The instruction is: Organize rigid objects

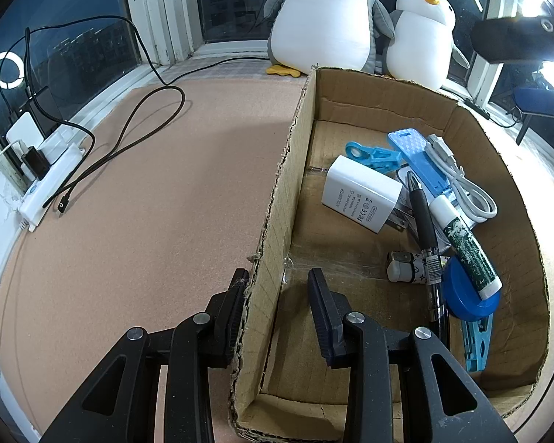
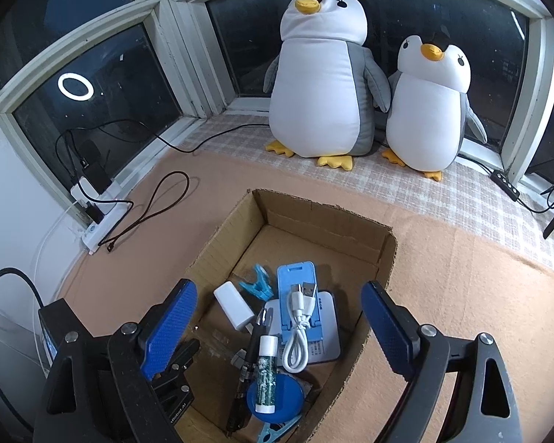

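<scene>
An open cardboard box (image 1: 277, 199) (image 2: 382, 258) sits on the tan mat. Inside lie a white charger (image 1: 362, 193) (image 2: 233, 304), a black pen (image 1: 424, 229), a green-labelled tube (image 1: 469, 243) (image 2: 266, 373), a blue round lid (image 1: 461, 295) (image 2: 280, 395), a white USB cable (image 1: 461, 181) (image 2: 299, 325), a blue phone stand (image 1: 421, 155) (image 2: 295, 277) and blue clips (image 1: 373, 155). My left gripper (image 1: 280, 313) straddles the box's left wall, one finger outside, one inside, with a gap on the inner side. My right gripper (image 2: 277, 332) is open and empty above the box.
Two plush penguins (image 2: 321, 81) (image 2: 428, 110) stand on the windowsill behind the box. A white power strip (image 1: 48, 181) (image 2: 99, 221) with plugs and a looped black cable (image 1: 129, 136) lies at the left by the window. A cable switch (image 2: 502, 179) lies at right.
</scene>
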{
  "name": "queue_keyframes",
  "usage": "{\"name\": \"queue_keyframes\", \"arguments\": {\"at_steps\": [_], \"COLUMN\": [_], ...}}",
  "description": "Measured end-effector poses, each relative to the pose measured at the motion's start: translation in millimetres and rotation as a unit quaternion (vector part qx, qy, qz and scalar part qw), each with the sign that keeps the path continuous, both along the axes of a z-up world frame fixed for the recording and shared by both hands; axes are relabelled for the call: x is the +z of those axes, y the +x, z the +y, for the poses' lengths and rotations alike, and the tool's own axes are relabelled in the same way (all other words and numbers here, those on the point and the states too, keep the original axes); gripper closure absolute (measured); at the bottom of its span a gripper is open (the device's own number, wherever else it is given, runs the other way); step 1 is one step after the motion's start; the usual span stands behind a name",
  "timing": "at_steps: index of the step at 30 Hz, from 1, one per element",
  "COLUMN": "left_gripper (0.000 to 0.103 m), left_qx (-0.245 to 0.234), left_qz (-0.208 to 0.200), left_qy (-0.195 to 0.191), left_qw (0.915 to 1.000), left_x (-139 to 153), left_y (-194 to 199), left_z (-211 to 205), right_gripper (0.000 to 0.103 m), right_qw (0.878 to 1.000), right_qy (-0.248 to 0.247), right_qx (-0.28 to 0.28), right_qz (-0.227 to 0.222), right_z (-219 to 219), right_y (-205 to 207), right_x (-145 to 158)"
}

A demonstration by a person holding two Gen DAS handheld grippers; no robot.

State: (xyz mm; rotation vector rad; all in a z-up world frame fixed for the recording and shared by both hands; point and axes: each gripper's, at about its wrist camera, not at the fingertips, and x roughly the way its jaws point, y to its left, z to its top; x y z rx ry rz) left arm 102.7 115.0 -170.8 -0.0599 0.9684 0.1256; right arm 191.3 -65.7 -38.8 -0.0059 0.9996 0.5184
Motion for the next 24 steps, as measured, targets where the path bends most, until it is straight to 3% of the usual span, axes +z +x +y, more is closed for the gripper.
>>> {"name": "queue_keyframes", "arguments": {"at_steps": [15,24], "left_gripper": [0.067,0.055], "left_qx": [-0.001,-0.013], "left_qz": [0.009,-0.004], "left_qy": [0.006,0.033], "left_qw": [0.9999,0.9994], "left_x": [4,17], "left_y": [0,-5], "left_z": [-2,-14], "right_gripper": [0.015,0.015], "right_qw": [0.999,0.998], "right_qy": [-0.013,-0.015], "right_qx": [-0.035,-0.064], "right_qz": [0.018,0.019], "right_z": [-41,-74], "right_y": [-15,-34], "right_x": [-16,-17]}}
